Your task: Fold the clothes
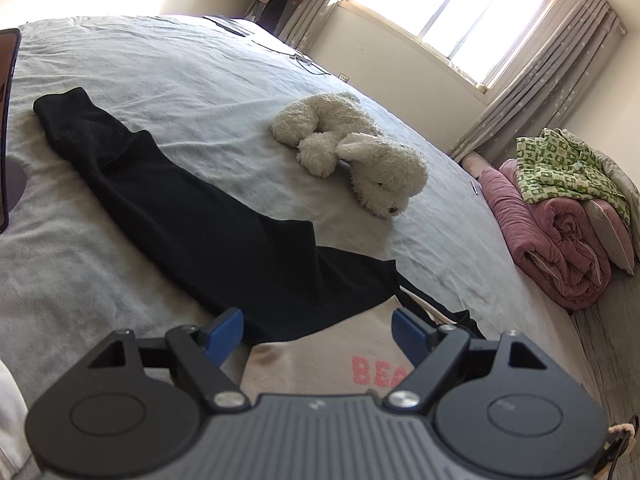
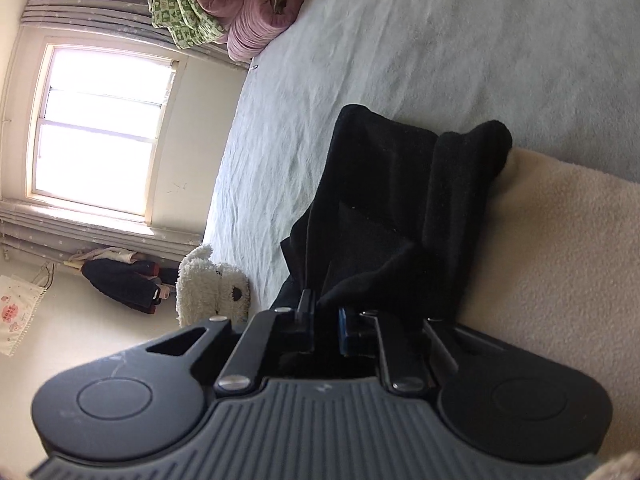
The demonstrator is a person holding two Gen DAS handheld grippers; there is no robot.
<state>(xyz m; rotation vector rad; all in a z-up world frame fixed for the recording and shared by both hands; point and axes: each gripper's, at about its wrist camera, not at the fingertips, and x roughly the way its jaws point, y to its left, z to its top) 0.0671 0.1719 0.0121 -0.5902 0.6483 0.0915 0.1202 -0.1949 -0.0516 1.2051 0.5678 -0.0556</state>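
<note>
One black garment [image 2: 384, 200] – pinched in right hand-held gripper [image 2: 324, 320].

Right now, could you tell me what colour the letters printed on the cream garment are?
Pink letters on the cream garment, seen best in the left wrist view.

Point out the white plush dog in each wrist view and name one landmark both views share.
Left wrist view: the plush dog lies on the bed right of centre, beyond the black garment.
Right wrist view: the plush dog sits at lower left, just left of the gripper body, partly cut off by it.
Shared landmark: the window, top right in the left view, left in the right view.
</note>
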